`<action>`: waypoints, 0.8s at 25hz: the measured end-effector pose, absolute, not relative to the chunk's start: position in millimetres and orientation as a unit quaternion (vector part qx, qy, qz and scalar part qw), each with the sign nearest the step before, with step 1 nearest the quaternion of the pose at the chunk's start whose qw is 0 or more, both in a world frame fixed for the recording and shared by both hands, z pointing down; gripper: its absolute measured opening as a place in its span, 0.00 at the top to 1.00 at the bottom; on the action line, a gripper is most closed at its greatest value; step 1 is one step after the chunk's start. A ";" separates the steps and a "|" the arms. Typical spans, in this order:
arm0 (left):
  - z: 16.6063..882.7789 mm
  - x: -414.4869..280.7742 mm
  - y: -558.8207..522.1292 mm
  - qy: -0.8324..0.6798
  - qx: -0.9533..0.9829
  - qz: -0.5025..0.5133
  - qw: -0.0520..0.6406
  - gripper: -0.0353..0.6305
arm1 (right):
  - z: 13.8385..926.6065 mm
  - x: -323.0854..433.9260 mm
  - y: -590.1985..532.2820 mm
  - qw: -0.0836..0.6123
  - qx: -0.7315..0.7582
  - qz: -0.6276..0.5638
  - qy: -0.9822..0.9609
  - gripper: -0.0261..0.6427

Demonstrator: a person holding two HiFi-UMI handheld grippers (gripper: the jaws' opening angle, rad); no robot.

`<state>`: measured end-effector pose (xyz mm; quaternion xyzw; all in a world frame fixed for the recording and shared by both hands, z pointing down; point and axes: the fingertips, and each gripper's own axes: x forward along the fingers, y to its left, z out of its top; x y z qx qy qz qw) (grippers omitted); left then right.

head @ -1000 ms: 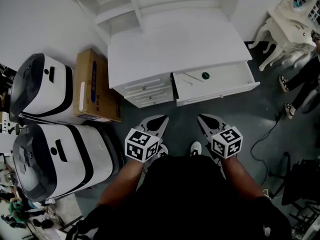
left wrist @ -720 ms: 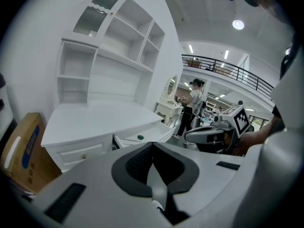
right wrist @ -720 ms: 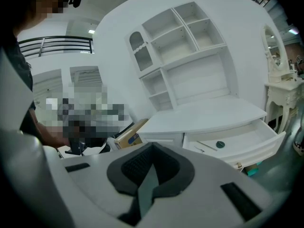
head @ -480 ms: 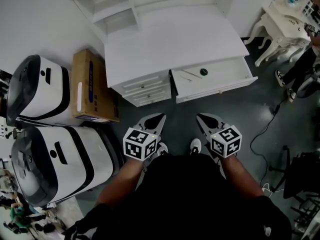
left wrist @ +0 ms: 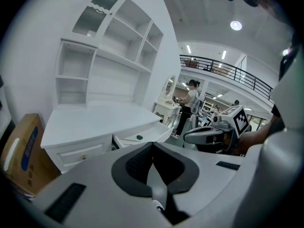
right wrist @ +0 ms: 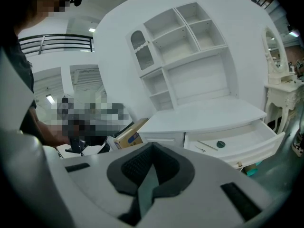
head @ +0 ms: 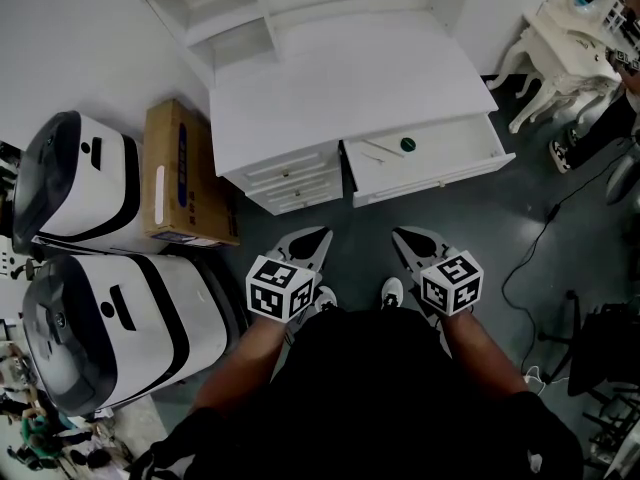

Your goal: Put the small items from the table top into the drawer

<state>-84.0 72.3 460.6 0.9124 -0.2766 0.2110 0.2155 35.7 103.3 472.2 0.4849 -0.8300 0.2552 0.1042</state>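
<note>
2 grippers are hanging low in front of the person, side by side with a gap between them, both tipping a little downward toward the white desk. The left gripper [head: 321, 235] is sitting clenched, its dark pads pressing flat together with nothing caught between them. The right gripper [head: 401, 234] is doing the same, jaws squeezed tight and empty.

Ahead of the right gripper, well apart from its tips, the drawer [head: 470, 146] is standing pulled open. Inside it, 2 small things are lying apart from each other: a green round piece [head: 408, 145] and, just to its left, a thin pale stick [head: 382, 152].

Beyond the drawer, the desk top [head: 340, 88] is stretching out ahead of both grippers, with the shelf unit [head: 230, 18] rising at its far edge.

Ahead and to the left of the left gripper, a cardboard box [head: 185, 173] is lying against the desk's side. Further left, 2 white-and-black machines [head: 80, 183] are sitting on the floor.

Off to the right of the right gripper, a cable [head: 530, 258] is trailing over the dark floor, and far ahead on that side a white vanity table [head: 570, 48] is showing.
</note>
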 end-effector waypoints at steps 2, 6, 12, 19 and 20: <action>459.6 -83.0 72.3 -0.275 0.913 0.212 0.213 0.93 | 471.9 35.9 103.2 0.104 0.484 0.254 -0.831 0.92; 459.1 -79.1 74.4 -0.270 0.916 0.217 0.202 0.93 | 472.6 37.5 103.0 0.102 0.485 0.256 -0.830 0.92; 457.8 -75.2 74.4 -0.268 0.918 0.215 0.200 0.93 | 473.5 39.9 102.9 0.101 0.486 0.256 -0.830 0.92; 458.7 -74.3 74.8 -0.267 0.918 0.215 0.201 0.93 | 474.0 40.5 102.1 0.102 0.486 0.256 -0.829 0.92; 459.0 -73.5 75.2 -0.266 0.918 0.216 0.202 0.93 | 474.2 40.8 101.9 0.102 0.486 0.256 -0.829 0.92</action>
